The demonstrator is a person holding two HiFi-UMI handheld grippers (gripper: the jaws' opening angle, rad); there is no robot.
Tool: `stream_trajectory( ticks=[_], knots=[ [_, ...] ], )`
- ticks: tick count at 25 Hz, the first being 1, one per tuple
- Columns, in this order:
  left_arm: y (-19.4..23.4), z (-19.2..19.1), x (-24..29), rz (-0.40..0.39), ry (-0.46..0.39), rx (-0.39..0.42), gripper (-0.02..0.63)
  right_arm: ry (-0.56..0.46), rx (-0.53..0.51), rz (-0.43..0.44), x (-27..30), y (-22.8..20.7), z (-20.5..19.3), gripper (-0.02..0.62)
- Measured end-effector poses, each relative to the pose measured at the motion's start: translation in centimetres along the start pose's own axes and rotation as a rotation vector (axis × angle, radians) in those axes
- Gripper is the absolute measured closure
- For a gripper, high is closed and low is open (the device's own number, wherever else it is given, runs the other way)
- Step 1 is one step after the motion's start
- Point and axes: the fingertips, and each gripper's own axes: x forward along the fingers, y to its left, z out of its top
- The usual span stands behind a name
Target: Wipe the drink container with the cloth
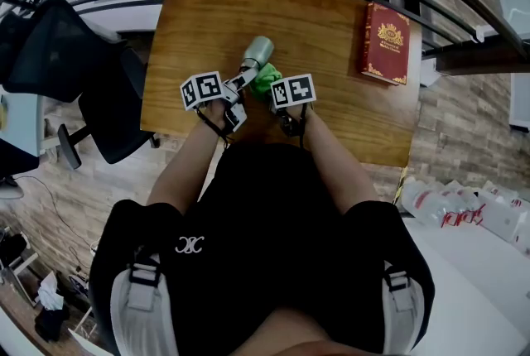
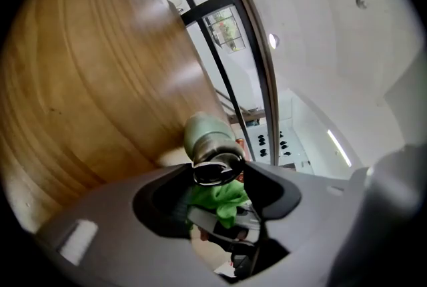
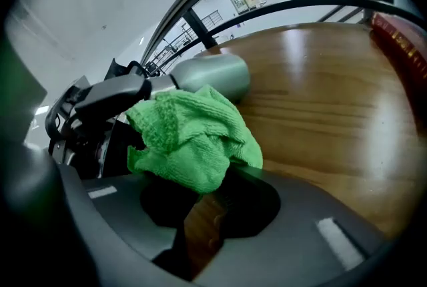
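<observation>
Head view: a pale green bottle [image 1: 257, 53] lies over the middle of the wooden table [image 1: 331, 98], toward its near edge. The left gripper [image 1: 240, 84] meets the bottle's near end. The right gripper [image 1: 280, 93] carries a green cloth [image 1: 266, 79]. A red book [image 1: 384, 43] lies at the table's far right corner.

Left gripper view: its jaws stand wide, clamped on the bottle's dark cap end, above the table.

Right gripper view: its jaws pinch the bunched cloth, which touches the bottle's side over the table.
</observation>
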Motion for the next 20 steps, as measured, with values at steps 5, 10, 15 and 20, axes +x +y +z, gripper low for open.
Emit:
stream_trajectory(
  ticks=[5, 10, 15, 20],
  knots=[
    [-0.1, -0.2, 0.2, -0.002, 0.012, -0.003, 0.316, 0.019, -0.02, 0.009, 0.6, 0.7, -0.2, 0.514],
    [-0.2, 0.0, 0.1, 0.008, 0.018, 0.017, 0.316, -0.028, 0.015, -0.037, 0.3, -0.6, 1.0, 0.512],
    [-0.2, -0.1, 0.2, 0.048, 0.041, 0.074, 0.316, -0.117, 0.05, -0.141, -1.0, -3.0, 2.5, 0.512],
    [-0.3, -0.3, 0.5, 0.084, 0.063, 0.121, 0.318, -0.231, 0.019, -0.247, -2.7, -5.0, 5.0, 0.512]
  ],
)
